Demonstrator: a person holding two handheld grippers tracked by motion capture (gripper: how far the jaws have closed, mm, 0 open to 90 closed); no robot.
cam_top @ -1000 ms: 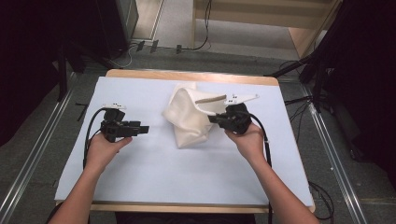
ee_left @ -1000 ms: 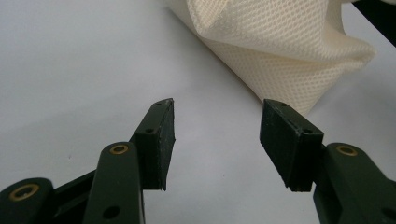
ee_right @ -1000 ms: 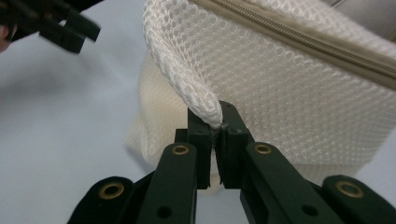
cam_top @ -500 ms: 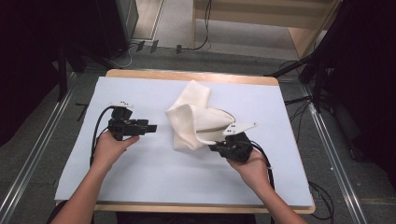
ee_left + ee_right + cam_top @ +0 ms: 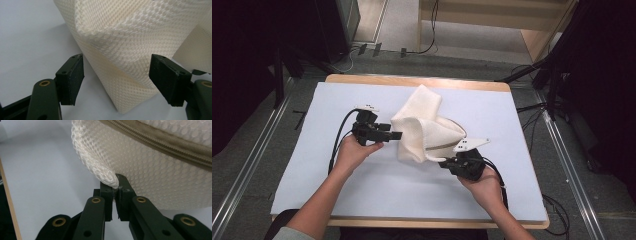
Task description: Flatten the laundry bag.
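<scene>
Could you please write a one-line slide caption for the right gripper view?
Right gripper pinching a fold of the cream mesh bag just below its tan zipper.

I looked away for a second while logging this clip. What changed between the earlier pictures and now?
The right claw, shut on the mesh bag, pulled its edge from the far right back toward the person, lifting and folding the bag. The left claw, open, moved rightward up to the bag's left fold. The white mat stayed put.

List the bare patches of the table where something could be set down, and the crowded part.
Free: the near strip of the table between the forearms, and the far corners beside the mesh bag. Crowded: the middle, where the bag and both claws sit.
</scene>
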